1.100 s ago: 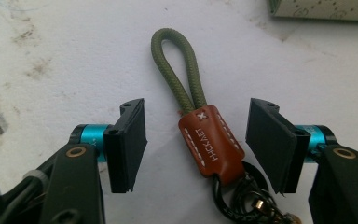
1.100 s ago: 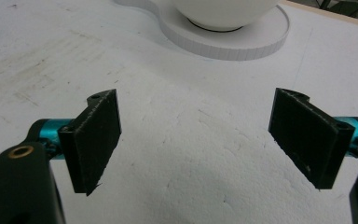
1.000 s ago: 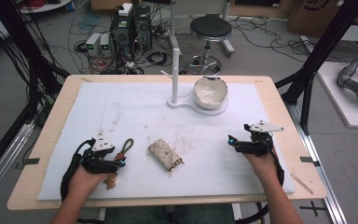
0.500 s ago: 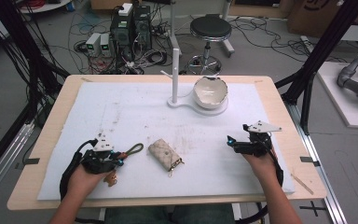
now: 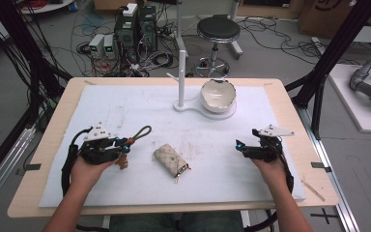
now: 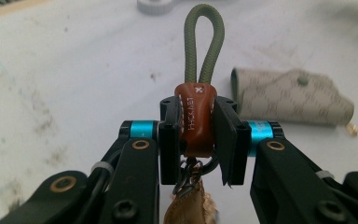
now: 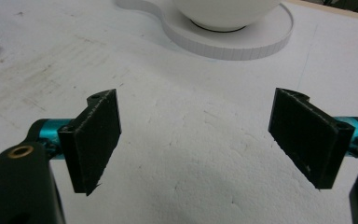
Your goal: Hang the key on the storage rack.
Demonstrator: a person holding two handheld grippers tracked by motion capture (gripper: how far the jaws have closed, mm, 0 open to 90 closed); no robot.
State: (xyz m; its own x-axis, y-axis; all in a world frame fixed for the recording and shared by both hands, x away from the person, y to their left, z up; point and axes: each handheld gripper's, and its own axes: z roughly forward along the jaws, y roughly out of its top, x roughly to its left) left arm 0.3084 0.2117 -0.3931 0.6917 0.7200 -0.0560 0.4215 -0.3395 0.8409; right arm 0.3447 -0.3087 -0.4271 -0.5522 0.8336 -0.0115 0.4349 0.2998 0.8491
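My left gripper [image 6: 196, 133] is shut on the brown leather tab of a key strap [image 6: 196, 119]. The strap's olive cord loop [image 6: 204, 44] sticks out past the jaws, and a metal ring with a tan piece hangs below. In the high view this gripper [image 5: 123, 145] sits at the table's left with the cord loop [image 5: 141, 132] pointing up and right. A beige quilted key pouch [image 5: 171, 158] lies at the middle of the white mat, also seen beyond the left jaws as the pouch [image 6: 291, 95]. My right gripper [image 5: 240, 146] hovers at the right, open, with nothing between its pads [image 7: 95, 137].
A white bowl [image 5: 218, 93] rests on a white stand base [image 5: 193, 107] with an upright post [image 5: 181, 77] at the back middle. The white mat [image 5: 125, 106] covers most of the wooden table. The bowl's base [image 7: 233, 39] lies ahead of the right jaws.
The left gripper has lifted and turned the strap a little, so the cord loop now points further right and up. The right gripper has barely moved.
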